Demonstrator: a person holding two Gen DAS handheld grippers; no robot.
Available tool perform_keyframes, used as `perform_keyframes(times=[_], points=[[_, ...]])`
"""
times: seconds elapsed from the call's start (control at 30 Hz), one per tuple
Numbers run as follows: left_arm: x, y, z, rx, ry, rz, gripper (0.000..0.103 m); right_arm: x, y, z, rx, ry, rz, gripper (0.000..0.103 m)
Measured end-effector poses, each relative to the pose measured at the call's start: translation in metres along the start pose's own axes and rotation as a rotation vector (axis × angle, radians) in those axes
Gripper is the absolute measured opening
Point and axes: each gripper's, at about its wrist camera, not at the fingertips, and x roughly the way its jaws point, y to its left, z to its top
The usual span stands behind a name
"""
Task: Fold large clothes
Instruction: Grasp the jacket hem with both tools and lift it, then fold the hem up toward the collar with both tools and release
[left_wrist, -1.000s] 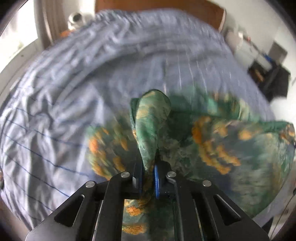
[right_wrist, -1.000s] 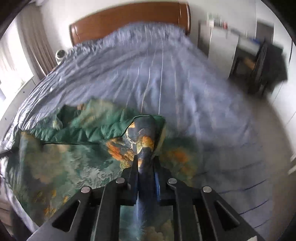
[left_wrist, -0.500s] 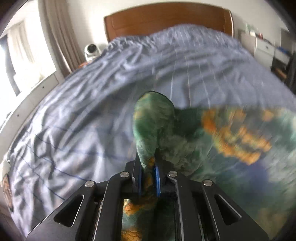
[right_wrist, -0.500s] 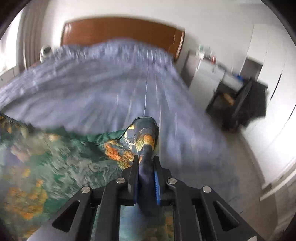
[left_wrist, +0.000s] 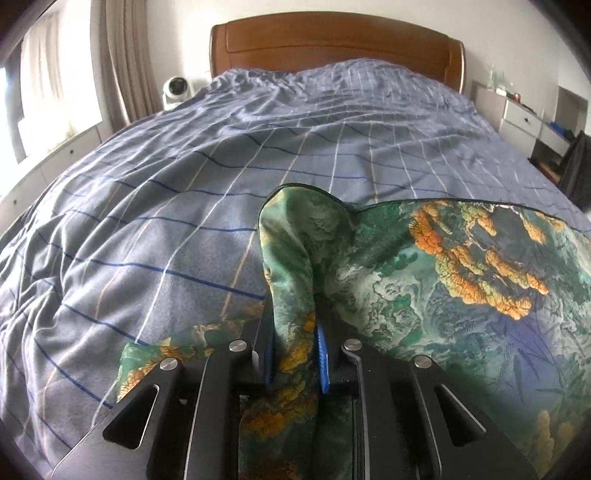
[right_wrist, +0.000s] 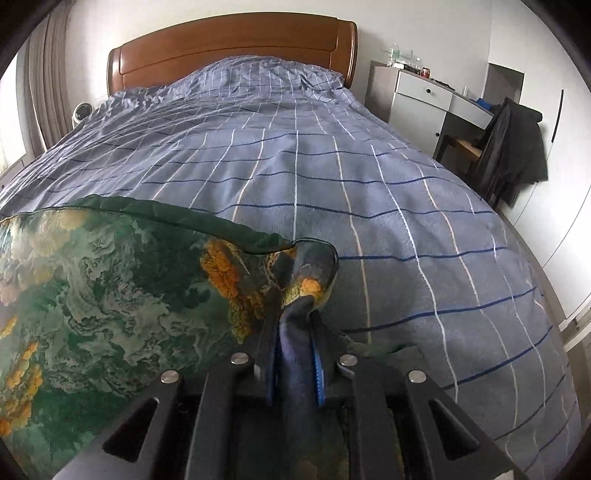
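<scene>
A large green garment printed with orange and blue patterns (left_wrist: 443, 277) lies spread on the near part of the bed, and in the right wrist view it (right_wrist: 110, 295) fills the lower left. My left gripper (left_wrist: 293, 325) holds its left corner, which stands up in a bunched fold between the pads. My right gripper (right_wrist: 293, 325) holds the right corner the same way. Both pairs of jaws are opening slightly, with the cloth still filling the gap between them. The garment's near edge is hidden under the grippers.
The bed's blue checked duvet (right_wrist: 406, 221) stretches away to a wooden headboard (left_wrist: 332, 40). A white round device (left_wrist: 177, 90) and curtains (left_wrist: 125, 62) stand at the left. On the right are a white cabinet (right_wrist: 417, 103) and a chair with a dark jacket (right_wrist: 509, 147).
Both grippers have come down toward the bed with the garment's corners. The garment, blurred and billowing before, now lies flatter on the duvet, and the gaps between the pads look slightly wider.
</scene>
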Motion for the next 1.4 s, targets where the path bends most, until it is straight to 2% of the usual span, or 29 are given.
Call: perform_keyframes(times=[0.47,0.53,0.57,0.63,0.7,0.8,0.83,0.87,0.9,0.93,0.97,1.03,1.17,1.3,1.4], points=[[-0.001,0.001,-0.001,-0.004,-0.006,-0.004,0.017,0.001,-0.004,-0.001,0.022,-0.009,0.022,0.018],[-0.002,0.001,-0.001,-0.005,-0.007,0.004,0.021,0.001,-0.005,0.000,0.028,-0.008,0.028,0.018],[-0.003,0.002,-0.001,-0.005,-0.009,0.013,0.025,0.001,-0.006,0.000,0.031,-0.008,0.032,0.018],[-0.007,0.002,0.000,-0.009,-0.012,0.058,0.043,0.001,-0.009,0.001,0.042,-0.008,0.044,0.019],[-0.011,0.005,0.004,-0.020,-0.004,0.116,0.075,0.001,-0.015,0.003,0.063,-0.002,0.065,0.020],[-0.023,0.016,0.012,-0.058,0.015,0.109,0.095,-0.001,-0.021,0.008,0.088,0.025,0.094,0.023],[-0.029,0.021,0.014,-0.076,0.017,0.092,0.097,-0.003,-0.027,0.012,0.102,0.036,0.109,0.029],[-0.035,0.025,0.016,-0.089,0.015,0.078,0.098,-0.005,-0.031,0.014,0.116,0.047,0.117,0.041],[-0.042,0.029,0.017,-0.096,0.010,0.069,0.098,-0.007,-0.037,0.017,0.140,0.059,0.120,0.050],[-0.051,0.033,0.017,-0.099,0.002,0.067,0.098,-0.011,-0.046,0.020,0.173,0.062,0.117,0.066],[-0.059,0.036,0.016,-0.097,-0.008,0.067,0.098,-0.018,-0.055,0.024,0.206,0.053,0.116,0.071],[-0.076,0.039,0.013,-0.090,-0.027,0.058,0.098,-0.038,-0.068,0.031,0.226,0.013,0.106,0.071],[-0.115,0.042,-0.003,-0.100,-0.061,0.034,0.099,-0.086,-0.074,0.041,0.170,-0.069,0.098,0.071],[-0.150,0.043,-0.034,-0.137,-0.094,0.014,0.101,-0.142,-0.051,0.025,0.058,-0.128,0.196,0.071],[-0.164,0.039,-0.061,-0.167,-0.087,0.010,0.101,-0.169,-0.022,-0.009,-0.012,-0.122,0.313,0.071]])
